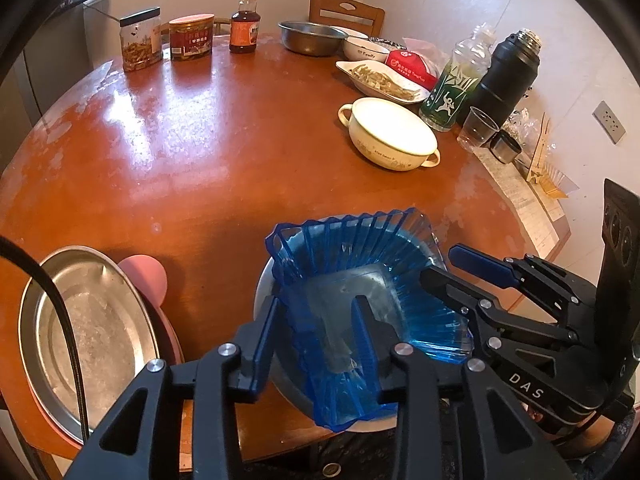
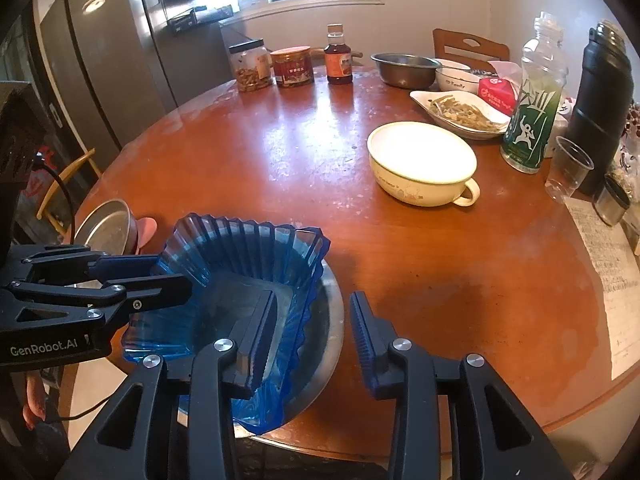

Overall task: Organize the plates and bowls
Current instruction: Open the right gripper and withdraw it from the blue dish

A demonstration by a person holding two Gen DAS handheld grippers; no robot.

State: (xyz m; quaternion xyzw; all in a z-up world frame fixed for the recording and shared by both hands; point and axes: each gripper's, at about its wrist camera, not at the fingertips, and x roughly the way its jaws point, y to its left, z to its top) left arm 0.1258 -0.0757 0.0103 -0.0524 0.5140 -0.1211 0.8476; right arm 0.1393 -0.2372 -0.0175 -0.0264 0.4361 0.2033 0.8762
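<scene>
The blue dish (image 1: 360,300) is nested in the steel bowl (image 2: 324,320) between both loosened, straddling grippers (image 1: 316,336) (image 2: 314,336); the cream bowl (image 1: 390,134) beyond remains unsorted.

Two jars (image 2: 253,65) and sauce bottle (image 2: 339,56) stood far on tabletop (image 2: 280,152); green bottle (image 2: 534,100), black flask (image 2: 604,108), plastic cup (image 2: 570,168) right.

Round wooden table (image 2: 304,168) carries a cream two-handled bowl (image 2: 422,162), jars (image 2: 250,66), bottles (image 2: 534,96) and a steel basin (image 2: 404,69)
</scene>
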